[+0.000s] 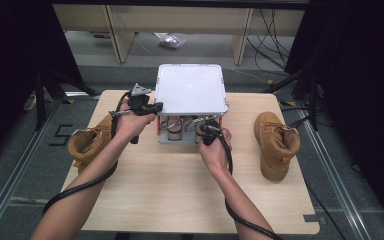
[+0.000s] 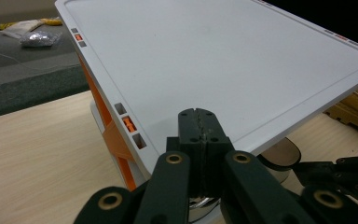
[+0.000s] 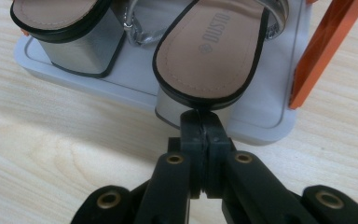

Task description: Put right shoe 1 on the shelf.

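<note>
A white two-tier shoe rack (image 1: 191, 90) with orange side struts (image 3: 324, 51) stands at the table's far middle. On its lower shelf (image 3: 135, 79) sit two tan-insoled sandals with silver block heels, one (image 3: 209, 51) right in front of my right gripper (image 3: 200, 120), the other (image 3: 60, 28) to its left. That gripper is shut, tips touching the near sandal's heel rim. My left gripper (image 2: 199, 116) is shut with nothing in it, hovering at the front left corner of the top shelf (image 2: 223, 60). From above, the left gripper (image 1: 157, 106) and the right gripper (image 1: 202, 131) flank the rack's front.
A tan boot (image 1: 91, 140) lies at the table's left edge and another (image 1: 276, 142) stands at the right. The wooden table (image 1: 180, 190) has free room in front. On the floor behind lies a plastic bag (image 1: 171, 41), with cables at the right.
</note>
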Demonstrator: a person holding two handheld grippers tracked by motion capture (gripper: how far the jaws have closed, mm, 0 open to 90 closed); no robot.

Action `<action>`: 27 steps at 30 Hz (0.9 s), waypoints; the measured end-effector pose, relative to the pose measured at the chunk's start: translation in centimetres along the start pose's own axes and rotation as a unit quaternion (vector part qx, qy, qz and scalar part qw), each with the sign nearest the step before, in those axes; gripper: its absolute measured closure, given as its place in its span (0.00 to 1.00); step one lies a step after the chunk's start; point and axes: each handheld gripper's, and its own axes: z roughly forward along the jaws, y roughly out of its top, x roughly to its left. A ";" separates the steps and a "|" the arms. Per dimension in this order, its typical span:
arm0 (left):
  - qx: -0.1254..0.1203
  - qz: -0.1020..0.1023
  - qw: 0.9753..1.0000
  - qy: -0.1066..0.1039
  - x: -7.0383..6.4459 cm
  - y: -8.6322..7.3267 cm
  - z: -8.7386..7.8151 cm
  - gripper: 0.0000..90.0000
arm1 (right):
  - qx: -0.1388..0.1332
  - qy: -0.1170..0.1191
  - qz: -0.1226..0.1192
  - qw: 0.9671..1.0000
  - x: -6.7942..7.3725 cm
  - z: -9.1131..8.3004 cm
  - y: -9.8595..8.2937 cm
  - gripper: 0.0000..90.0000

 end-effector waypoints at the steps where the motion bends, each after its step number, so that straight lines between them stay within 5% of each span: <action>1: 0.000 0.000 1.000 0.000 0.0 0.0 0.0 0.99 | 0.000 0.000 0.000 1.000 0.0 0.0 0.0 1.00; 19: 0.001 0.001 1.000 0.000 0.0 0.0 0.0 1.00 | -0.012 -0.008 0.006 1.000 -0.7 1.0 0.1 0.99; 27: 0.000 0.000 1.000 0.000 0.0 0.0 0.0 1.00 | -0.020 -0.009 -0.009 1.000 -0.9 1.3 0.2 0.98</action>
